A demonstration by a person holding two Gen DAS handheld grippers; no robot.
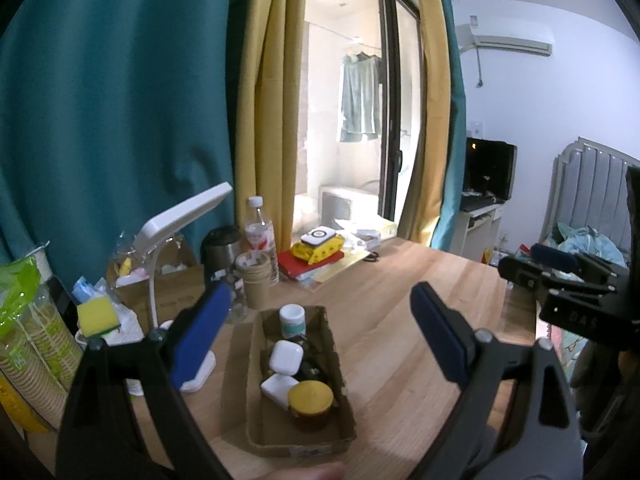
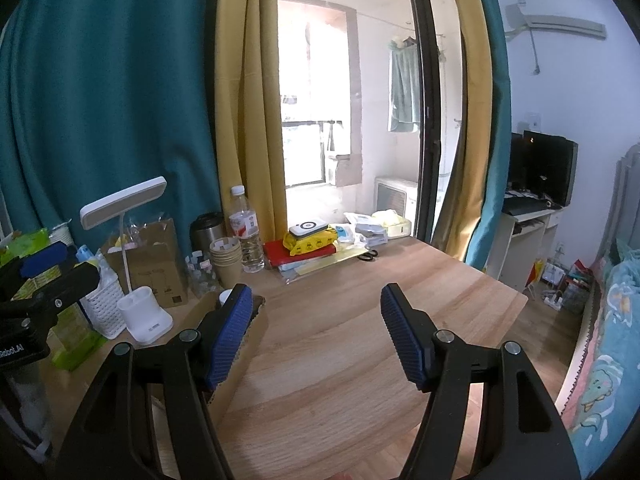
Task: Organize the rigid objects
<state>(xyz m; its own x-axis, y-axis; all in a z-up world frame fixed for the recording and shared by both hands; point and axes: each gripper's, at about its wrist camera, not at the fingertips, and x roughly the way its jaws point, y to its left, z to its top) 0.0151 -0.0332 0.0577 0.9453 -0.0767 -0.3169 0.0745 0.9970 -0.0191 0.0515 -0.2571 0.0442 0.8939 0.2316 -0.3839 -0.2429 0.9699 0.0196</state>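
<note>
Left wrist view is showing the left gripper [image 1: 320, 328] hanging over the table [image 1: 420, 300] with its blue pads [image 1: 200, 336] standing wide apart, gripping nothing and touching nothing. Directly between and below them a cardboard box [image 1: 256, 412] is lying on the table toward its left edge. Inside the box a yellow-lidded jar [image 1: 310, 404] is sitting at the near end, a white case [image 1: 276, 388] is touching it on the left, a second white case [image 1: 285, 356] is lying just behind, and a white-capped bottle [image 1: 292, 320] is standing at the far end. The right gripper [image 1: 560, 280] is showing at the right edge of this view.

In the right wrist view the right gripper [image 2: 316, 332] is holding its fingers well apart too, empty, over bare wood [image 2: 340, 360] near the table's middle. The box [image 2: 248, 344] is peeking out behind its left finger, beside it rather than between the pads. A lamp [image 2: 140, 312] and paper cups [image 2: 228, 260] are standing along the far left edge.
</note>
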